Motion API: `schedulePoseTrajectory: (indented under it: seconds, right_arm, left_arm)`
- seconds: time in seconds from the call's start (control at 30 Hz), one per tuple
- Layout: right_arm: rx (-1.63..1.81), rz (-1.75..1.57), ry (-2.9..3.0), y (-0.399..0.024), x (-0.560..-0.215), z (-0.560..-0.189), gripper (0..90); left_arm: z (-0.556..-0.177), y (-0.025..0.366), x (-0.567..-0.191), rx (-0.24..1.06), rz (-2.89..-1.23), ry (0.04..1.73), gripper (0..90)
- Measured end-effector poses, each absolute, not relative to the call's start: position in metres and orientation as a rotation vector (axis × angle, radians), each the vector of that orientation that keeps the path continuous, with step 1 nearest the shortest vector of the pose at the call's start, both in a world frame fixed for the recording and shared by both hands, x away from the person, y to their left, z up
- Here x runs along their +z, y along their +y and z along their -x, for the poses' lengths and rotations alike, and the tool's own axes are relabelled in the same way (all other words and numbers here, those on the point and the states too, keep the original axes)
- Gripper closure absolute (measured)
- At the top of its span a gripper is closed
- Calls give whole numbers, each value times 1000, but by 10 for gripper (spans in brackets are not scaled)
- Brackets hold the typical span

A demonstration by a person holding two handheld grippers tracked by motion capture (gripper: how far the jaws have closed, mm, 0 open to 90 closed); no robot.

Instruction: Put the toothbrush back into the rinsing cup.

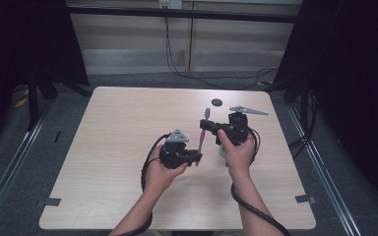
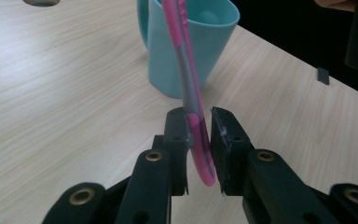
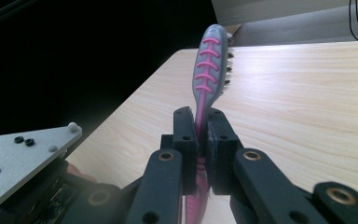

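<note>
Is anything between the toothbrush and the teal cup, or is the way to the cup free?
Nothing visible is in the way. The toothbrush stands upright, the right tongs clamped near its head, the left tongs loosely around its handle end. The teal cup stands open-topped just behind it.

A toothbrush (image 1: 203,133) stands between both hand-held grippers, cup (image 2: 186,42) behind.

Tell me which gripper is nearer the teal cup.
Right. The right gripper holds the toothbrush beside the teal cup; the left gripper sits farther off, at the handle's lower end.
</note>
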State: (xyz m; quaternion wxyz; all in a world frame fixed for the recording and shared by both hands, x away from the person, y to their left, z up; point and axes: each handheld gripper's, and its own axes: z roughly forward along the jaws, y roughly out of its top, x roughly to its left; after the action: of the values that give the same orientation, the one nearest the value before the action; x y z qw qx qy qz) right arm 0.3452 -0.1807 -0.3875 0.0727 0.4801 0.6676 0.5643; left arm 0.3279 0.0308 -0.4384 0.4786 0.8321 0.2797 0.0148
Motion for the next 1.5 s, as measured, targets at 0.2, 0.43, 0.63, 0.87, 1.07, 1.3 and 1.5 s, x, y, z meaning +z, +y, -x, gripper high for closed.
schedulePoseTrajectory:
  seconds: [0.2, 0.43, 0.63, 0.87, 1.07, 1.3, 1.5]
  right_arm:
    - [1684, -1429, 2003, -180, -387, -344, 844]
    - [1688, -1428, 1996, -182, -387, -344, 844]
    - [1679, -1402, 2001, -185, -383, -343, 845]
    - [1675, -1397, 1975, -193, -376, -341, 844]
    - [1654, -1393, 1975, -200, -373, -341, 844]
    - [1649, -1392, 1976, -204, -372, -341, 844]
    - [1623, -1369, 1991, -204, -366, -342, 844]
  left_arm:
    - [-327, 28, -437, 28, -2037, 667, 750]
    - [-325, 24, -437, 10, -2029, 649, 736]
    - [-326, 25, -438, 38, -2041, 636, 640]
    - [-330, 34, -445, 58, -2035, 652, 452]
    - [-336, 50, -449, 86, -2051, 675, 399]
    - [-340, 68, -456, 114, -2071, 679, 386]
    - [-343, 84, -462, 144, -2113, 660, 336]
